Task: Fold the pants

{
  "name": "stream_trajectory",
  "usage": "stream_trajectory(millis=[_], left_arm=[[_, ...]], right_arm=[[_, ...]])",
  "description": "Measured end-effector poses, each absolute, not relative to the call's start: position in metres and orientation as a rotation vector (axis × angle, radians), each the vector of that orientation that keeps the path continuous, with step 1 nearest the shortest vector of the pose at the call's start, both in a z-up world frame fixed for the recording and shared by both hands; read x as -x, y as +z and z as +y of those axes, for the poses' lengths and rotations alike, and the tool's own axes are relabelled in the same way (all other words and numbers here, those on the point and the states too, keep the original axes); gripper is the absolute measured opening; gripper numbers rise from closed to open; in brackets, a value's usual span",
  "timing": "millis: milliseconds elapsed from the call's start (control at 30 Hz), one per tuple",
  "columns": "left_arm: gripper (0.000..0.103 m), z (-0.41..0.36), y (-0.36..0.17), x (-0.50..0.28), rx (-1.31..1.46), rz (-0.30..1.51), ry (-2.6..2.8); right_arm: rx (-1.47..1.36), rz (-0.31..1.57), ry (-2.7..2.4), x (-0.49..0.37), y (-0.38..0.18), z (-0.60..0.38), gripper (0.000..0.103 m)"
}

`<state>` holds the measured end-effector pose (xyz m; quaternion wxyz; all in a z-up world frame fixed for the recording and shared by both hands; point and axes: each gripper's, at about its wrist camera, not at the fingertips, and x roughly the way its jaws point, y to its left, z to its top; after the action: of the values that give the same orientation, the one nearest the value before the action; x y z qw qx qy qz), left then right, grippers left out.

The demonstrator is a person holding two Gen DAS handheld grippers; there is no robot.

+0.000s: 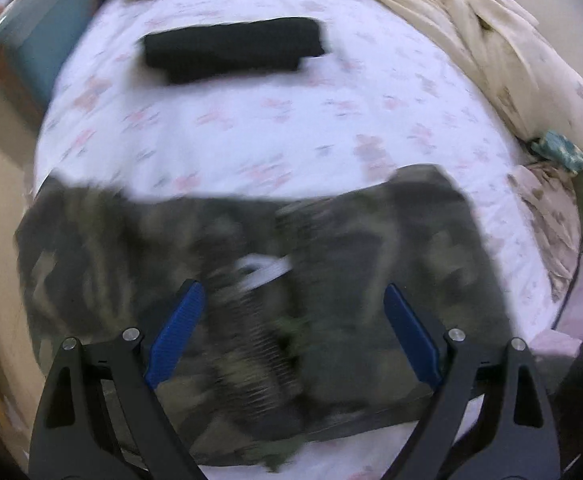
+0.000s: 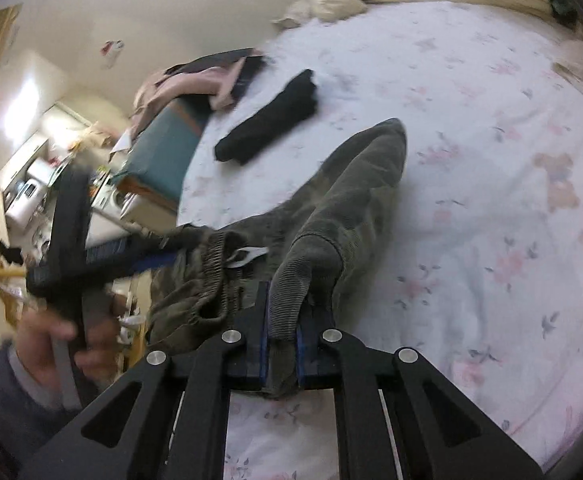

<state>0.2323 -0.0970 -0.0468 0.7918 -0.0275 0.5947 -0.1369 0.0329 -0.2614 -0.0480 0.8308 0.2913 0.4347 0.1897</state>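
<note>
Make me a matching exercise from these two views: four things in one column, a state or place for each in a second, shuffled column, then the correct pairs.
Things
1. left gripper
2. right gripper
3. olive corduroy pants
4. folded black garment

States or places
A. lying alone farther up the floral sheet
B. open above the pants' waistband
C. partly lifted, one cuff pinched
D. shut on fabric

Pairs: 1-B, 2-D, 3-C, 4-A

no readable text, labels, brands or numbers, white tag point(image 2: 247, 257) on pants point(image 2: 347, 200) too blurred
</note>
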Motion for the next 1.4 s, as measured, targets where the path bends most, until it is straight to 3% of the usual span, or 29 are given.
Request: stream_trajectory(millis=[133,333,367,433,467,600,867,1200,1333,1400], left_arm=[[0.089,-0.171,-0.029,-0.257,0.001,1.316,-0.426],[0.085,-0.242,-0.049,-0.281,-0.229,1.378,-0.472],[0.078,-0.247,-0.052,-0.284,-0.286,1.362,-0.469],[0.041,-0.251,-0.059,-0.286,-0.392,1.353,-0.472],[0.01,-0.247,-0.061,-0.286,-0.412,1.369,-0.484],[0.007,-0.213,-0.032,-0.277,-0.423,1.287,-0.5],[0.007,-0.069,0.046,-0.28,-0.16,1.185,-0.458],[0.007,0.137,-0.047,-0.272,0.1,1.255,-0.228],[0.008,0.173,-0.085,-0.278,0.196,1.249,-0.18],[0.009,0.171,-0.105,-0.279,0.153,1.263,-0.165]], right_arm=[[-0.586,0.913,0.538,-0.032,-0.042,-0.246,0.009],[-0.51,0.914,0.666,-0.026,-0.035,-0.219,0.009],[-0.506,0.917,0.673,-0.026,-0.035,-0.217,0.009],[-0.482,0.923,0.695,-0.025,-0.035,-0.211,0.009],[-0.464,0.921,0.697,-0.025,-0.034,-0.209,0.009],[-0.432,0.897,0.733,-0.021,-0.025,-0.201,0.009],[-0.259,0.839,0.883,-0.026,0.036,-0.12,0.009],[-0.058,1.005,1.023,-0.043,-0.012,0.043,0.009],[0.024,1.083,0.972,-0.052,-0.046,0.098,0.01],[0.016,1.132,0.949,-0.057,-0.061,0.107,0.016]])
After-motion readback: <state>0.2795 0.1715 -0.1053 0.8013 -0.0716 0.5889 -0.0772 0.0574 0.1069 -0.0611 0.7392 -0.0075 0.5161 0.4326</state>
